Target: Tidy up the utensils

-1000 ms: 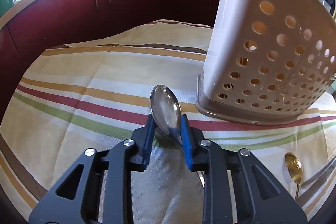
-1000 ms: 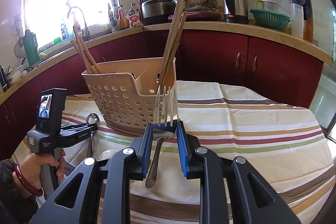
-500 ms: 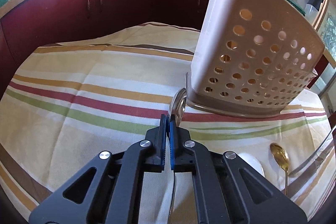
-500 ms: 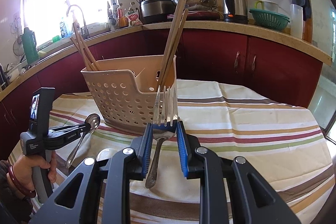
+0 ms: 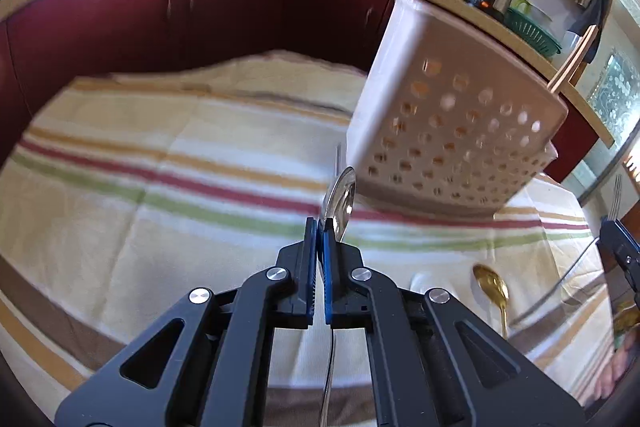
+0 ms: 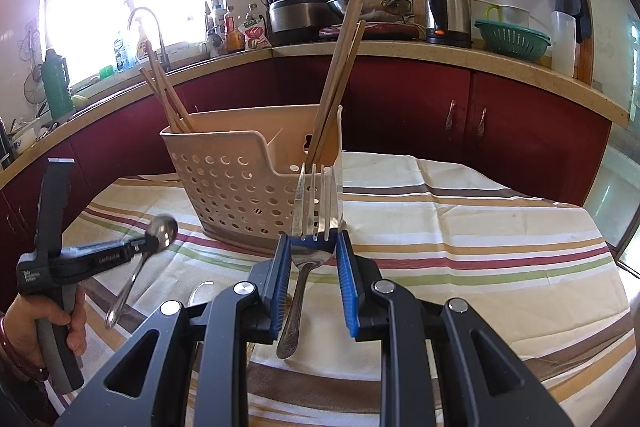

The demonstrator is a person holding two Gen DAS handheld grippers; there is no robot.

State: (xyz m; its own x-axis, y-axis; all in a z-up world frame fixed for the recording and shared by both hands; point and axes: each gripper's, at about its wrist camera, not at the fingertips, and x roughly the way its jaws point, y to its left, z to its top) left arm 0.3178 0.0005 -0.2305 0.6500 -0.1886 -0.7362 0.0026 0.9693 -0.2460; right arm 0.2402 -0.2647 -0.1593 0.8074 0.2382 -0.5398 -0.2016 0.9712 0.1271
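My left gripper [image 5: 319, 231] is shut on a silver spoon [image 5: 340, 203] and holds it above the striped cloth, left of the beige perforated utensil basket [image 5: 460, 131]. In the right wrist view the spoon [image 6: 160, 231] hangs tilted, handle down, in the left gripper [image 6: 140, 247]. My right gripper [image 6: 313, 247] is shut on a silver fork [image 6: 314, 203], tines up, in front of the basket [image 6: 248, 183]. Wooden chopsticks [image 6: 336, 83] stand in the basket.
A gold spoon [image 5: 492, 287] and a white spoon [image 5: 420, 281] lie on the striped tablecloth [image 5: 160, 187] right of my left gripper. Dark red cabinets [image 6: 440, 107] and a cluttered counter run behind the table. A kettle [image 6: 446, 9] stands on the counter.
My left gripper closed on the silver spoon and lifted it off the cloth, tilting it up. The right gripper with the fork stayed in place.
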